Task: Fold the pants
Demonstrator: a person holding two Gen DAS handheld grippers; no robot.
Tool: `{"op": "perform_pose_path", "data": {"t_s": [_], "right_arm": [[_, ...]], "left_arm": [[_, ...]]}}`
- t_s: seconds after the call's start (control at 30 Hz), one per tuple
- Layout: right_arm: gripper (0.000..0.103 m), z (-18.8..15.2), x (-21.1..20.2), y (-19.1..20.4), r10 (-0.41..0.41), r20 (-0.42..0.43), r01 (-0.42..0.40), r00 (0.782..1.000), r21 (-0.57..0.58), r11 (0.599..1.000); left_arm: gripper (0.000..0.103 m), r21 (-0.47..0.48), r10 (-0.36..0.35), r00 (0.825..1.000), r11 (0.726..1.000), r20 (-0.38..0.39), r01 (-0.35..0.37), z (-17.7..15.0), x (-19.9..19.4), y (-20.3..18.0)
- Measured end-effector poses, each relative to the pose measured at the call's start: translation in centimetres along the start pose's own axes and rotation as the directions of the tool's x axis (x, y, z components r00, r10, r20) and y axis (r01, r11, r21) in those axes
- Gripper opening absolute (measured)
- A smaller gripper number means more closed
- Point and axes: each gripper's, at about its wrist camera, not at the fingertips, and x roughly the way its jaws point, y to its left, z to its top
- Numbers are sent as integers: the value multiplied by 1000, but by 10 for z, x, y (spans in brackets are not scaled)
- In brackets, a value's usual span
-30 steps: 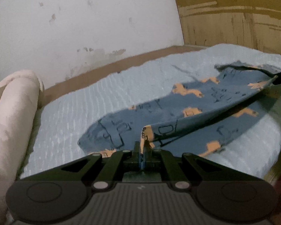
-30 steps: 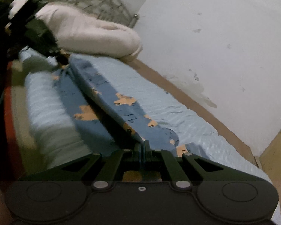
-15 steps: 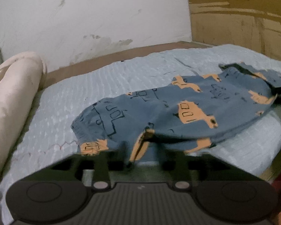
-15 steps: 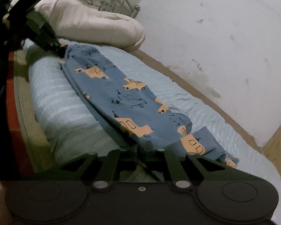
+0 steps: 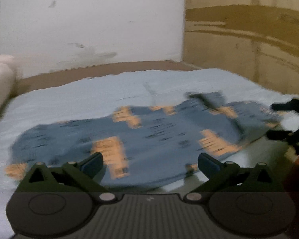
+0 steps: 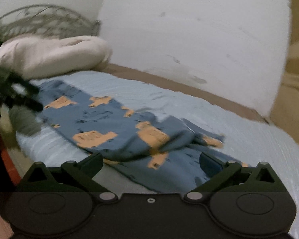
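Blue pants (image 5: 149,135) printed with orange trucks are lying along the near edge of a bed (image 5: 89,97) covered in a pale blue quilt, as a person working a gripper in each hand is letting the garment go. The left gripper (image 5: 150,162) is opening its fingers (image 5: 93,161), which are standing wide apart with nothing pinched between them; the cloth is lying just beyond and below the tips. The right gripper (image 6: 151,162) is likewise opening, its fingers (image 6: 209,164) spread wide over the bunched end of the pants (image 6: 129,131), none of the fabric clamped. In the right wrist view one end of the garment is sitting rumpled, with a flap doubled over and a lower layer poking out unevenly. A cream pillow (image 6: 51,55) is resting at the head of the bed, well apart from the pants, below a metal headboard (image 6: 43,20).

The risk from here appears to be a crooked fold: the layers are looking misaligned, and any next crease would be locking in that ridge unless it is smoothed first. The pants are also lying close to the mattress edge, so a careless tug could be dragging them off the side. Heavy motion blur is leaving hem and waistband hard to tell apart.
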Motion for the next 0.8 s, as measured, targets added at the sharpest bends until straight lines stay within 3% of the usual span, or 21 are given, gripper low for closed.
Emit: {"op": "perform_pose_path", "data": {"t_s": [0.13, 0.4, 0.6, 0.8], "right_arm": [[102, -11, -11, -29, -34, -16, 36, 999, 122, 992], [102, -19, -11, -103, -53, -71, 74, 996, 329, 941], [102, 25, 36, -147, 36, -114, 6, 993, 351, 936], [102, 79, 110, -153, 196, -180, -113, 964, 388, 914]], "left_arm": [[102, -68, -126, 991, 989, 36, 128, 15, 21, -32], [102, -156, -329, 943, 930, 54, 333, 40, 75, -80], [96, -265, -373, 925, 887, 72, 378, 50, 103, -86], [75, -350, -376, 926, 864, 29, 362, 50, 125, -81]]}}
